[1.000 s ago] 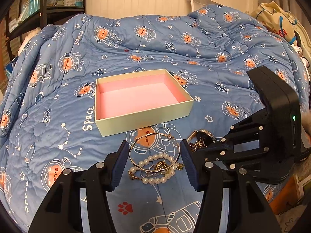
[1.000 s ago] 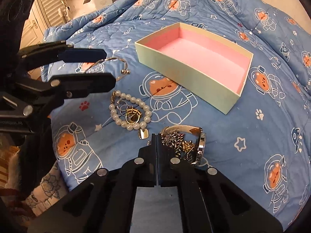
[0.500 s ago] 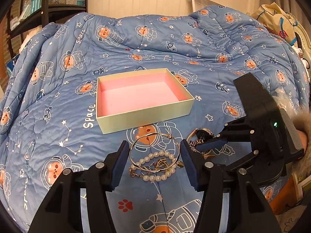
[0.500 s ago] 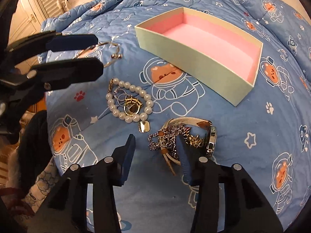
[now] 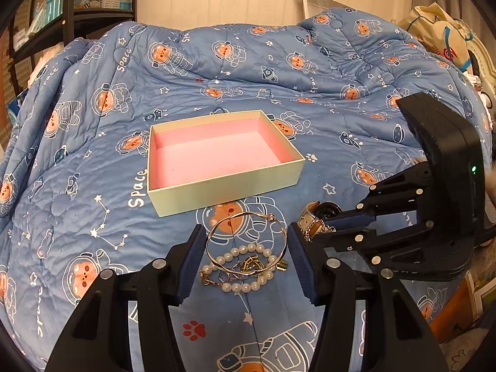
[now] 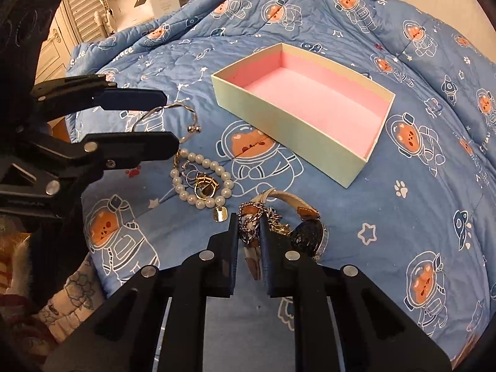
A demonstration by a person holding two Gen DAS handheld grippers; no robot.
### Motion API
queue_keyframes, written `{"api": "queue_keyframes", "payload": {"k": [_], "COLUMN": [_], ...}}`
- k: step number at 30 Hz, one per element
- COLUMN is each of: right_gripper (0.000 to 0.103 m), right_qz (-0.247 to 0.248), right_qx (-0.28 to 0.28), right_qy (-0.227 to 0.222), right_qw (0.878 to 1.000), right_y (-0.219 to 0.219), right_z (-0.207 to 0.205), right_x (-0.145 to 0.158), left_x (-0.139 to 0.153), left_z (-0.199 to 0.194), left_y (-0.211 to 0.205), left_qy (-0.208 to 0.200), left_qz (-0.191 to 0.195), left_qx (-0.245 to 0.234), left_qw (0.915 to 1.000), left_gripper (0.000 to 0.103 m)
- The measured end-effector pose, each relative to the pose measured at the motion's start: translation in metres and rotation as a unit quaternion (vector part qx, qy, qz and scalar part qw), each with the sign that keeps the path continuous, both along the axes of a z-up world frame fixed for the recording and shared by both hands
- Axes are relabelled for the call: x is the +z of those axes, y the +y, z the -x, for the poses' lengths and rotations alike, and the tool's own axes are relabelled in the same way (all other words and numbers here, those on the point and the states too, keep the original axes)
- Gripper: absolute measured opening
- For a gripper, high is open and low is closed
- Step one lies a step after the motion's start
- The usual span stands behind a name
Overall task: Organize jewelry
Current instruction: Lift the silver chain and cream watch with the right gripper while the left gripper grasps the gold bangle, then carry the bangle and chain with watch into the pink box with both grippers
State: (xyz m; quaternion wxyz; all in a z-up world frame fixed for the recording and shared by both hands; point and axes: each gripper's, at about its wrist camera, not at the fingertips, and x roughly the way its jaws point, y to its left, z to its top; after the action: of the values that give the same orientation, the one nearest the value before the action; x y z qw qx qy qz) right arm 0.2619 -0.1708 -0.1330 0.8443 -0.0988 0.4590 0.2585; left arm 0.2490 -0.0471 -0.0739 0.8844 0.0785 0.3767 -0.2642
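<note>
Closed since half a second ago, the right gripper [image 6: 249, 228] is now seen clenched on a silver chain-link bracelet [image 6: 251, 220], its black fingers pinching the links and a tan leather strap where they were earlier spread apart above the pile. Just beside the grip, a dark-faced wristwatch with a cream band [image 6: 305, 232] is seen lying on the quilt, touching the chain. The left gripper [image 5: 246, 257] is held open, its blue-padded fingers [image 5: 192, 255] set either side of a thin gold open bangle with ball ends [image 5: 248, 217], the metal hoop not pinched. Under the bangle's near edge a round strand of white pearl beads [image 5: 245, 266] is laid flat, with small gold and silver rings [image 6: 201, 183] gathered inside it and a small square gold tag [image 6: 220, 214] at its edge. Beyond the jewellery a shallow rectangular cardboard box, pale green outside and pink inside [image 5: 223, 189], is seen lidless on the bed, well apart from both grippers. Everything is borne by a quilted blue bedspread printed with cartoon bear astronauts, stars and paw prints [image 5: 93, 223], on which the word "Space" is read in white lettering to the left of the box. At the far side, a dark shelving unit with baskets [image 5: 77, 9] is seen at left and a cream shopping bag with red and blue markings [image 5: 443, 37] at right; its writing cannot be read.
</note>
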Motion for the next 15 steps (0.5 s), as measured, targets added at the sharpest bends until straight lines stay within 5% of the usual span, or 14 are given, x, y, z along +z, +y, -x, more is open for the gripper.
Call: {"api": "queue_keyframes", "payload": {"k": [15], "right_gripper": [0.013], "right_qz": [-0.138], "right_qx": [-0.019], "right_qy": [-0.002], "right_qw": [0.99], "right_y": [-0.029], "right_z": [0.001], "right_x": [0.078], "left_x": [0.037], "left_z": [0.0], "left_y": [0.003], "left_qy": [-0.017], "left_qz": [0.009], "left_qx": [-0.002], "left_qw": [0.9998], "left_gripper": [0.053]}}
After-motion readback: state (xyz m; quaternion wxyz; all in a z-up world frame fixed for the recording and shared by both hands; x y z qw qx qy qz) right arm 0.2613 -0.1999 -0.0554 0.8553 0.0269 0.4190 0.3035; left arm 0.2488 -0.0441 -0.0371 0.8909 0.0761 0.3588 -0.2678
